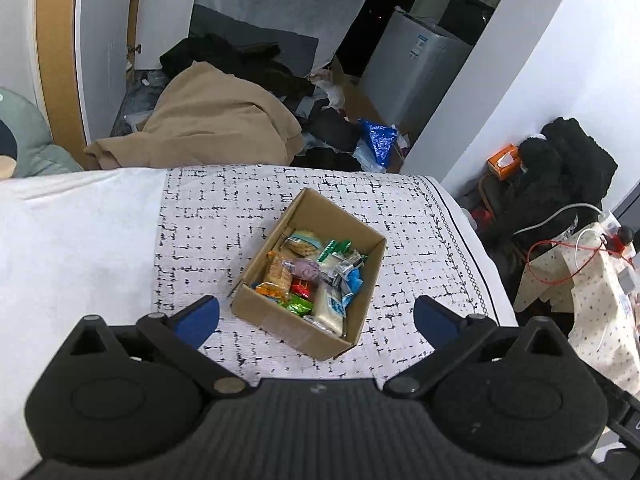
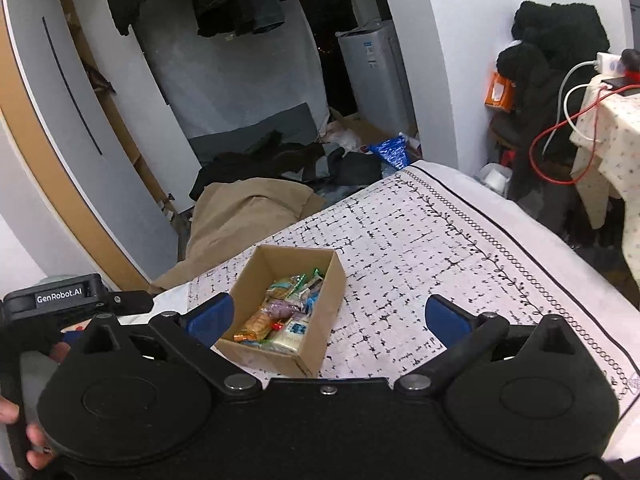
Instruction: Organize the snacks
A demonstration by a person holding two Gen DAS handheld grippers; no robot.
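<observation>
On the patterned bedspread ahead of you sits an open cardboard box, brown, rectangular, with no lid or flaps showing, turned at a slant to the edge of the bed. Its floor is covered with small wrapped snacks: orange and tan biscuit packs along one side, a purple wrapper in the middle, green and red packets, blue-and-white sachets and a pale block with a blue label near the closest corner. Your left gripper hangs above the near end of the box with its blue fingers spread wide and nothing between them. Your right gripper is likewise wide apart and empty, with the box just ahead of its left finger.
</observation>
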